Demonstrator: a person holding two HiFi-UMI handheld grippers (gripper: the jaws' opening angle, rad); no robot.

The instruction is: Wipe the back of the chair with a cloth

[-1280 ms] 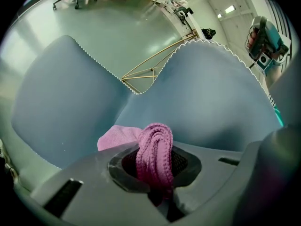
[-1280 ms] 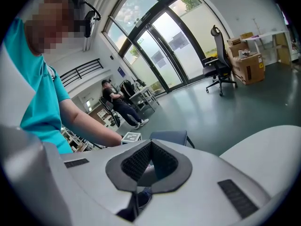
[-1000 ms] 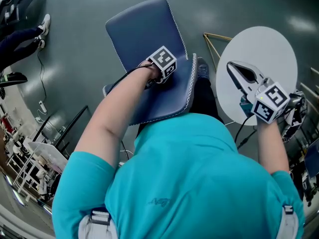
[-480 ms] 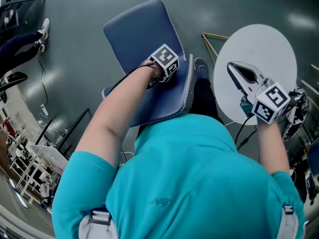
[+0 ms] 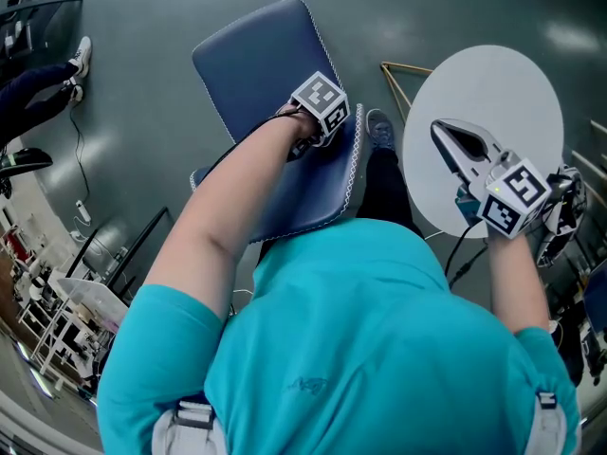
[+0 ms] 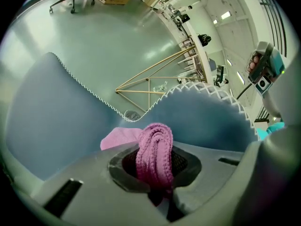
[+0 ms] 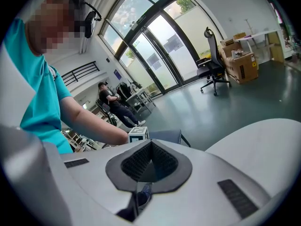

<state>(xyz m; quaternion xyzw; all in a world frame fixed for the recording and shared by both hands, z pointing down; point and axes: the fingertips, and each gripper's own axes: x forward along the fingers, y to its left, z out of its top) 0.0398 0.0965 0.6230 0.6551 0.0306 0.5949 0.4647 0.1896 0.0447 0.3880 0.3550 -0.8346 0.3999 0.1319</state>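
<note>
Left tool (image 6: 154, 169) is clamped on a pink cloth (image 6: 154, 147), pressed against the blue chair (image 5: 256, 64). Right tool (image 7: 149, 166) has its jaws together, empty, over the round white bench (image 5: 493, 93).

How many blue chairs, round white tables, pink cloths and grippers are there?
blue chair: 1
round white table: 1
pink cloth: 1
grippers: 2, the left gripper shut on the pink cloth and the right gripper holding nothing
total: 5
</note>
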